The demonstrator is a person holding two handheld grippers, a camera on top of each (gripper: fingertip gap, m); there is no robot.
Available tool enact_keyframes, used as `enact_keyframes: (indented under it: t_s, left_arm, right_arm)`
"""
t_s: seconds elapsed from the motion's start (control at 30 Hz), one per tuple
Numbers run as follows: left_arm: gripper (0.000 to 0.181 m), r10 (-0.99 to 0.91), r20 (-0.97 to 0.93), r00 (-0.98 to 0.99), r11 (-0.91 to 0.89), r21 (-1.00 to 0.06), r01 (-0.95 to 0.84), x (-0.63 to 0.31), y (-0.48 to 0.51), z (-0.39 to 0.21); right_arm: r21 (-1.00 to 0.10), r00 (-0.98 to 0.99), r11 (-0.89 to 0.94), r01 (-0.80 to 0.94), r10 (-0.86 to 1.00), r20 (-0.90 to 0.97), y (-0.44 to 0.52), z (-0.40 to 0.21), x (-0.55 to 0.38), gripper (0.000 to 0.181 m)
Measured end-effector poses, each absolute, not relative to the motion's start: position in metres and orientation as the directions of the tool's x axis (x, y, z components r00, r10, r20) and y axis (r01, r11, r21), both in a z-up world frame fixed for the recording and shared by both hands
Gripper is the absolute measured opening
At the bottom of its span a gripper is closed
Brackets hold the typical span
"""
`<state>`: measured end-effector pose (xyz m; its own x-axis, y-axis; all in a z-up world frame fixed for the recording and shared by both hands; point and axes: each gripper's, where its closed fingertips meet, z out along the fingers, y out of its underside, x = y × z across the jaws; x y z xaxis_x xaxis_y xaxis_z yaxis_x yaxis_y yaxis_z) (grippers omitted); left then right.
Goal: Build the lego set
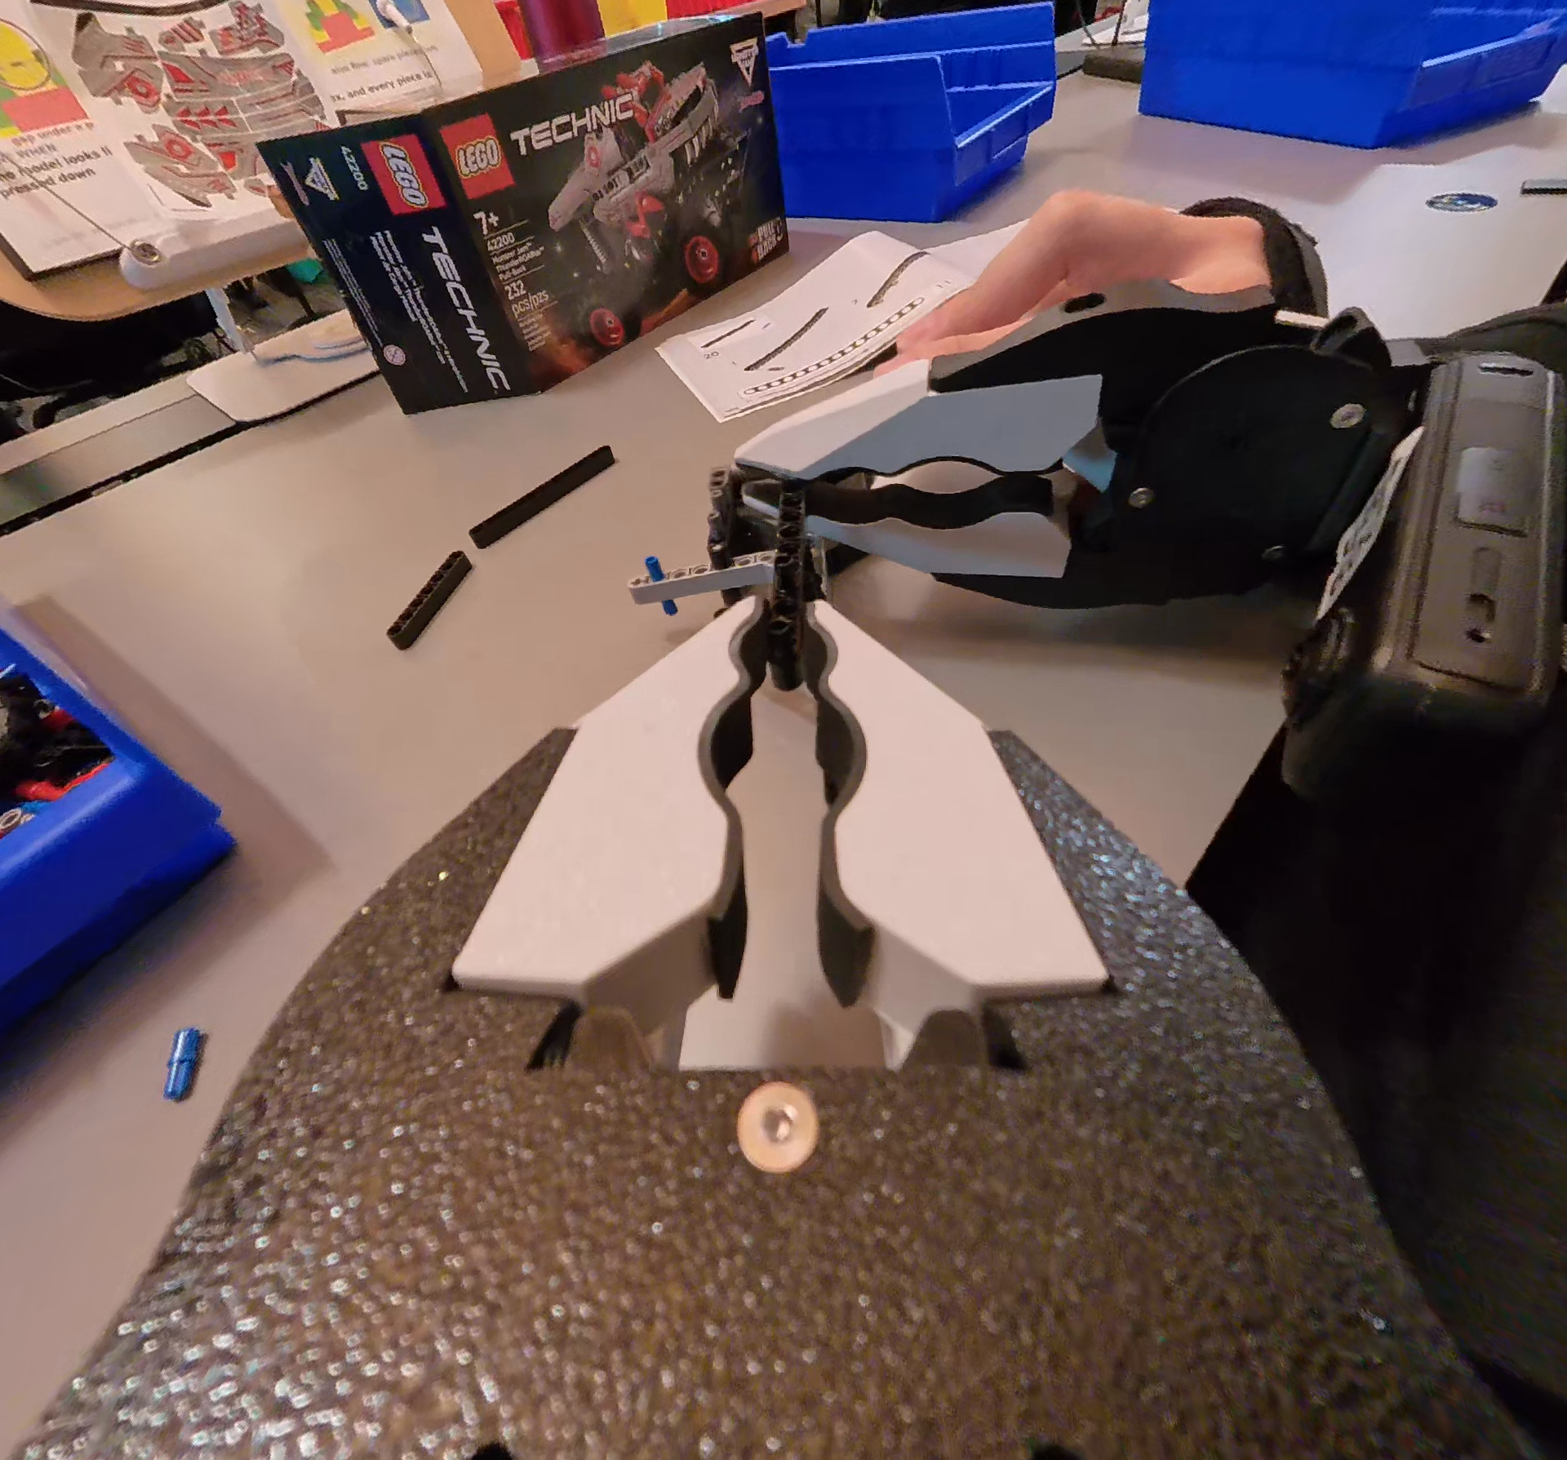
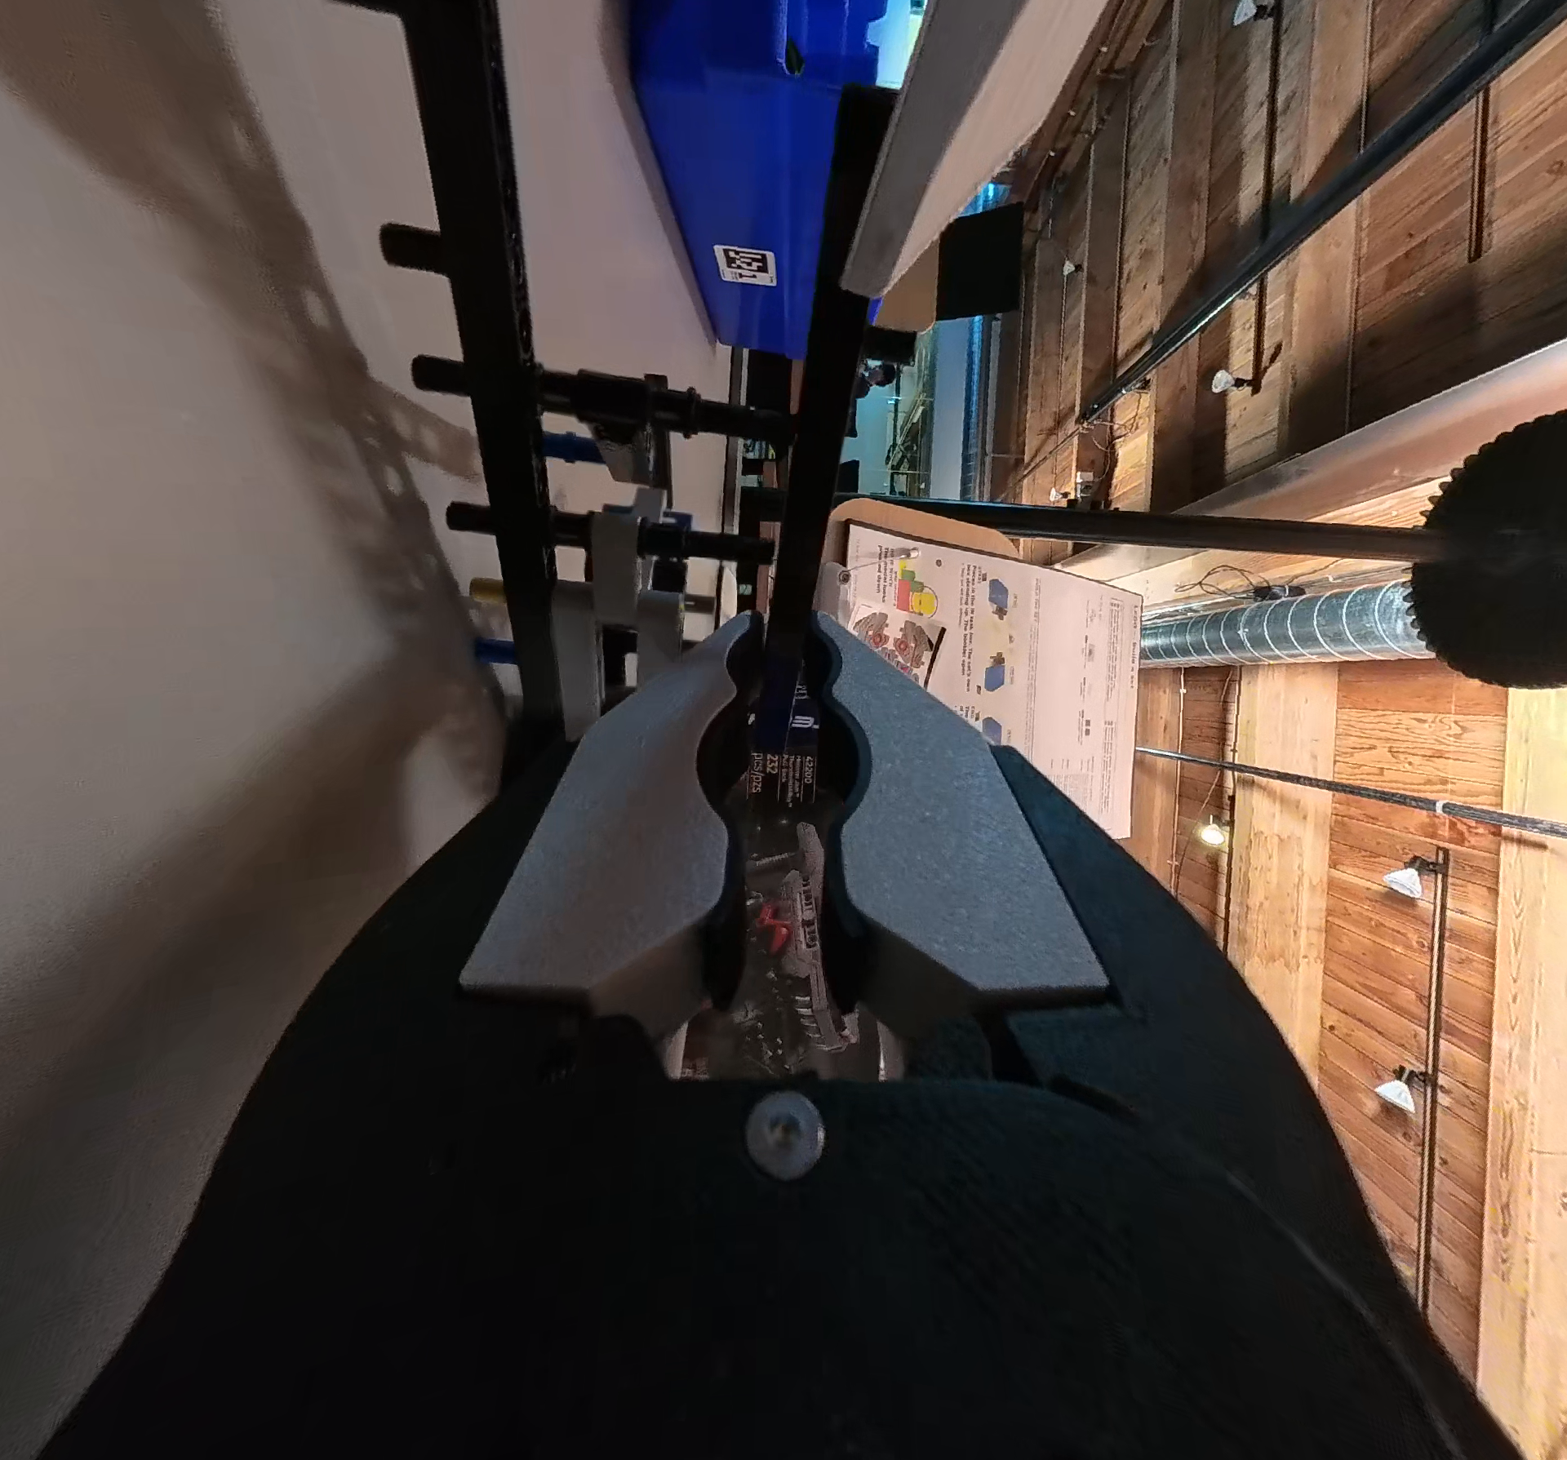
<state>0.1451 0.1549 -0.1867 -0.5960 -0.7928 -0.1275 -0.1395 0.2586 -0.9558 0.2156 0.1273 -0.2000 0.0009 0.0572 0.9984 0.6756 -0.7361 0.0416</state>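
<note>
A partly built Lego assembly of black beams, with a light grey beam and a blue pin sticking out left, is held just above the grey table. My left gripper is shut on the lower end of an upright black beam of the assembly. My right gripper comes in from the right, turned on its side, and is shut on the assembly's top. In the right wrist view my right gripper clamps a long black beam; a black frame with axles and grey parts stands to its left.
Two loose black beams and a blue pin lie on the table. A Lego box, an open booklet and blue bins stand around. A hand holds the right gripper. The grippers' ends are close to 8 cm from one another.
</note>
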Motion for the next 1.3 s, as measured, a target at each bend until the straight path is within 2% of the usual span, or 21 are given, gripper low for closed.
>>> enact_keyframes:
  t_s: [0.17,0.33,0.6,0.87,1.03,1.13,1.2,1.3]
  left_arm:
    - [0.005,-0.799,-0.12,-0.59,0.275,-0.944,-0.181,0.144,0.157,-0.193]
    - [0.005,-0.816,-0.102,-0.569,0.269,-0.938,-0.218,0.141,0.157,-0.194]
    - [0.005,-0.839,-0.015,-0.544,0.201,-0.938,-0.283,0.138,0.158,-0.197]
    - [0.005,-0.847,0.035,-0.53,0.153,-0.94,-0.306,0.136,0.159,-0.2]
    - [0.005,-0.842,-0.037,-0.538,0.216,-0.937,-0.274,0.137,0.159,-0.2]
    - [0.023,-0.844,-0.139,-0.519,0.291,-0.93,-0.225,0.14,0.16,-0.194]
    - [0.024,-0.842,-0.195,-0.502,0.322,-0.93,-0.18,0.143,0.159,-0.184]
    - [0.022,-0.835,-0.195,-0.515,0.344,-0.915,-0.21,0.149,0.155,-0.188]
  right_arm:
    - [0.106,-0.043,-0.73,0.675,0.104,0.994,0.129,-0.203,0.215,0.006]
    - [0.125,-0.063,-0.718,0.684,0.113,0.992,0.131,-0.203,0.213,0.007]
    - [0.195,-0.111,-0.689,0.698,0.166,0.98,0.134,-0.203,0.21,0.007]
    - [0.218,-0.11,-0.667,0.713,0.201,0.973,0.136,-0.202,0.208,0.007]
    - [0.219,-0.094,-0.661,0.717,0.22,0.971,0.134,-0.204,0.207,0.006]
    - [0.265,-0.129,-0.654,0.708,0.25,0.96,0.134,-0.204,0.207,0.007]
    - [0.277,-0.132,-0.642,0.715,0.265,0.955,0.133,-0.204,0.206,0.007]
    - [0.283,-0.125,-0.622,0.73,0.286,0.95,0.133,-0.205,0.206,0.007]
